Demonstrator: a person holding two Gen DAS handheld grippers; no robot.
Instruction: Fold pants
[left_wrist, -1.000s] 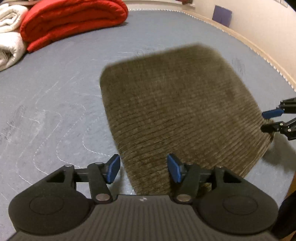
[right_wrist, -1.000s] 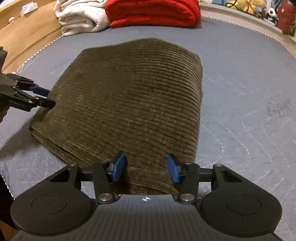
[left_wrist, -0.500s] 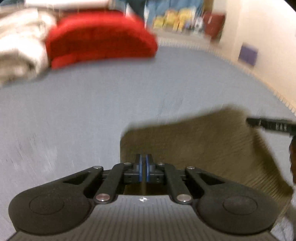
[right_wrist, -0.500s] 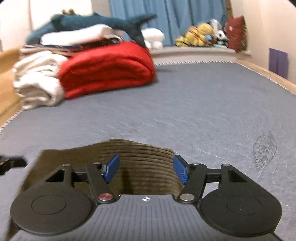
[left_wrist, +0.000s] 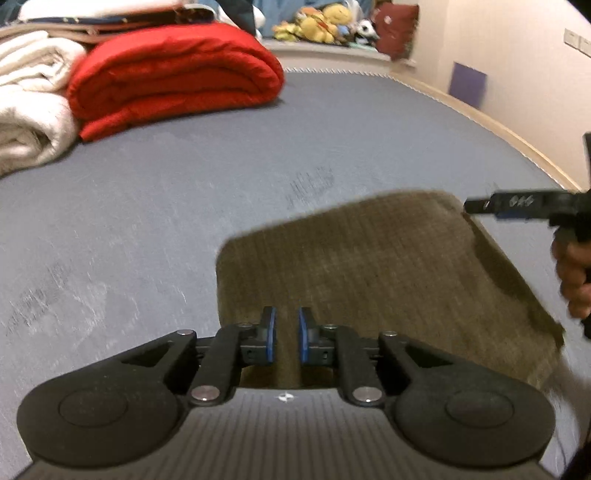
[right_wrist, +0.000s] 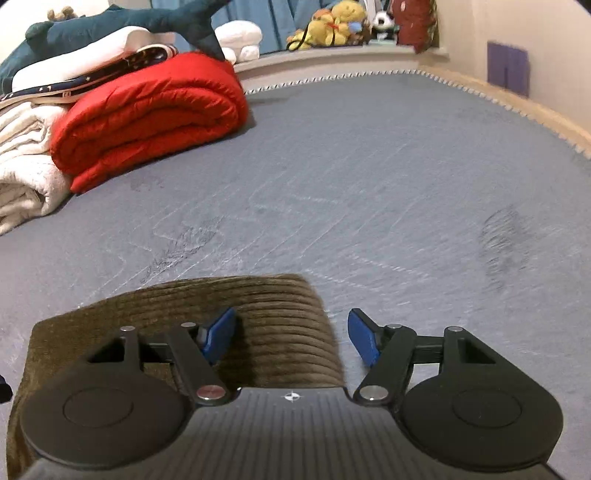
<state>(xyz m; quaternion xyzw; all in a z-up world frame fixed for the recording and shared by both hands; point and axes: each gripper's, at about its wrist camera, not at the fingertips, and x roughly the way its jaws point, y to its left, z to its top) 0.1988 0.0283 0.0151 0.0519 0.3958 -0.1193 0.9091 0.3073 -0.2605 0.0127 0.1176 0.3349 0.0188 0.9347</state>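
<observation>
- The pants lie folded into a compact olive-brown corduroy block on the grey bed, toward its near edge; well apart from them, a red quilt and white blankets are stacked at the far left corner.
- Step in hand, as I judge it: the folding looks all but done, and both grippers are letting go of the bundle.
- Left gripper: its jaws are opening from a narrow gap (only a slim slot shows between the blue pads). Cloth shows through that slot, but the pads look clear of it, so I read no grip.
- Right gripper: its jaws are opening and already stand wide. The left pad hovers over the corduroy, the right pad over bare bed past the bundle's right edge; nothing is pinched between them.
- In the left view the right gripper shows as a dark bar at the bundle's far right corner, with a hand behind it.
- The next move, if any, calls for checking that the edges line up, then either a light press to flatten the top layer or pulling both grippers back without snagging the ribbed cloth.
</observation>
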